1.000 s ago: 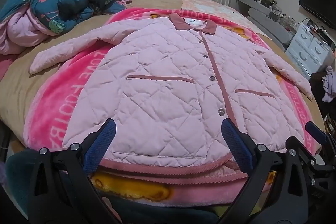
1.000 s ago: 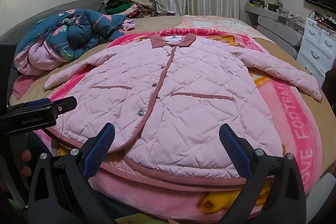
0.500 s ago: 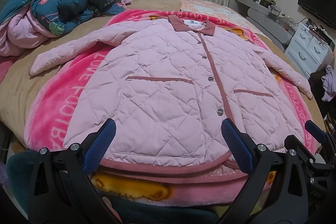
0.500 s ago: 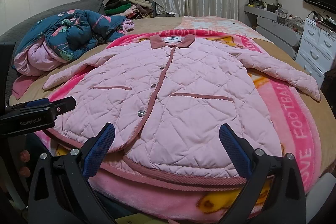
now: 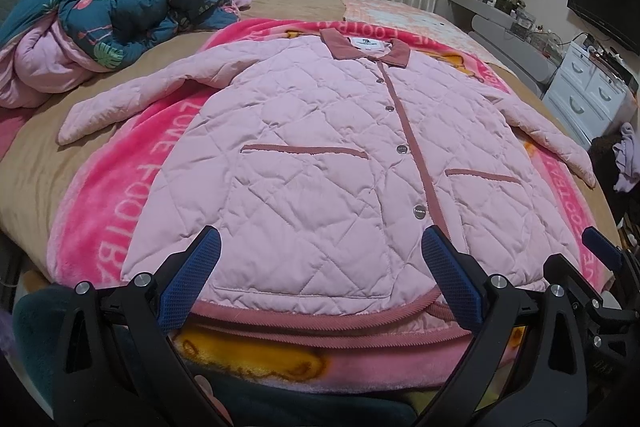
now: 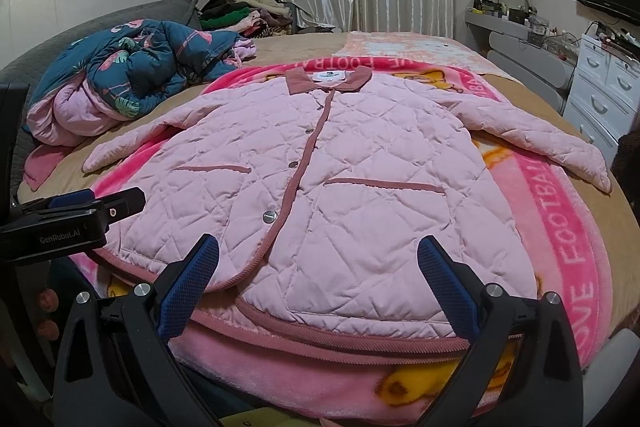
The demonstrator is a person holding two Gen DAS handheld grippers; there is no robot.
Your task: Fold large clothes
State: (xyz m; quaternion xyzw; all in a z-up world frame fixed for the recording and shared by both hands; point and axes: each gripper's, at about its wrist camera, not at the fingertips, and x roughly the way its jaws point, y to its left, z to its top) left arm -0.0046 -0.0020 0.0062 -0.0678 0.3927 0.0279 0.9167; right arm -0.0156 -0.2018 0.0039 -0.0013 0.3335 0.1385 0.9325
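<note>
Jacket, pink and quilted, lies flat and buttoned on a pink blanket on the bed, collar far, hem nearest both grippers. Left gripper and right gripper hover just short of the hem, jaws spread, holding nothing.

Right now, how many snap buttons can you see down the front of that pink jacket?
4 on the pink jacket: one near the hem, one at pocket height, one mid-chest, one below the collar. The collar may hide another.
</note>
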